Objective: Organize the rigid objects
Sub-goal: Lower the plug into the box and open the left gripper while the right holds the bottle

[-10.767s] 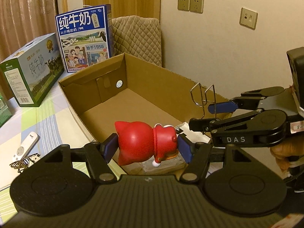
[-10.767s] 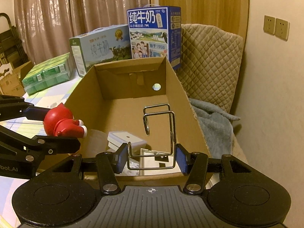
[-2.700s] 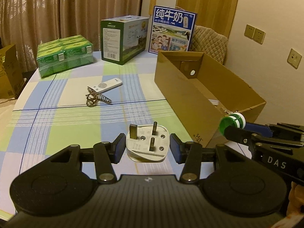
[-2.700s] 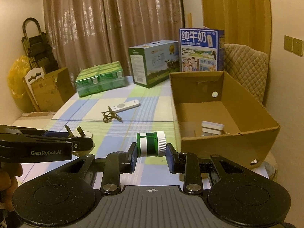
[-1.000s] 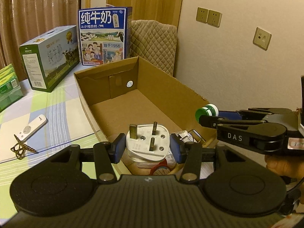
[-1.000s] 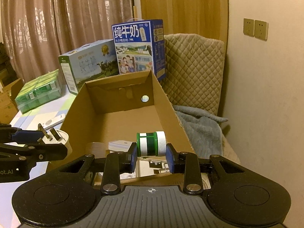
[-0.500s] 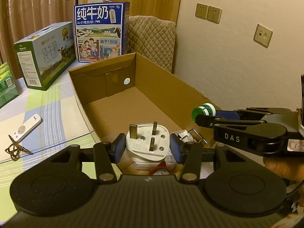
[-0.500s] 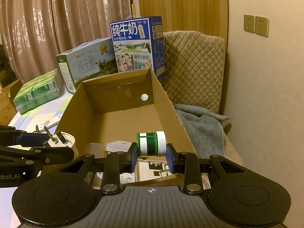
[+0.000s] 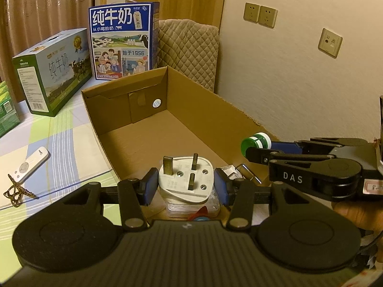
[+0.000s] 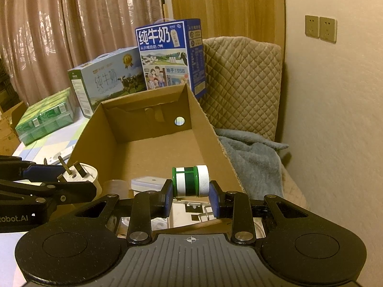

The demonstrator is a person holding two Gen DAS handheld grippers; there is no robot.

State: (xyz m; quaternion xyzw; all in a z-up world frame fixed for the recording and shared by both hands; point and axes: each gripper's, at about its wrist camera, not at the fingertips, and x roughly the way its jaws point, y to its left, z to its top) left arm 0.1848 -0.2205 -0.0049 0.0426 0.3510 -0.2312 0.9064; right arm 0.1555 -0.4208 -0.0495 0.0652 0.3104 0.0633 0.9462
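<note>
Left wrist view shows, nearest the lens, the left gripper [image 9: 184, 183] clamped on a white three-pin plug [image 9: 185, 179], pins up and facing the camera, so the blue pads press on its flat sides; it hangs over the near end of the cardboard box [image 9: 210, 110], above a clear plastic piece and a red-and-blue item that are mostly hidden. Just to the right, the right gripper [image 9: 256, 144] holds a small green-and-white bottle [image 9: 255, 141] over the same end. Right wrist view confirms that grip: the bottle [image 10: 190, 180] lies sideways, squeezed end to end between the closed jaws [image 10: 190, 197], above a white lidded case [image 10: 149, 183] and a wire holder on the box floor. Both pieces seem poised for release into the box. Farther off, a remote control [image 9: 30, 164] and a bronze metal trinket [image 9: 15, 190] lie on the checked tablecloth, likely next. Compared with a few seconds back, when both grippers carried these items over the open table, they now sit above the box, and they have held steady over the last second.
</note>
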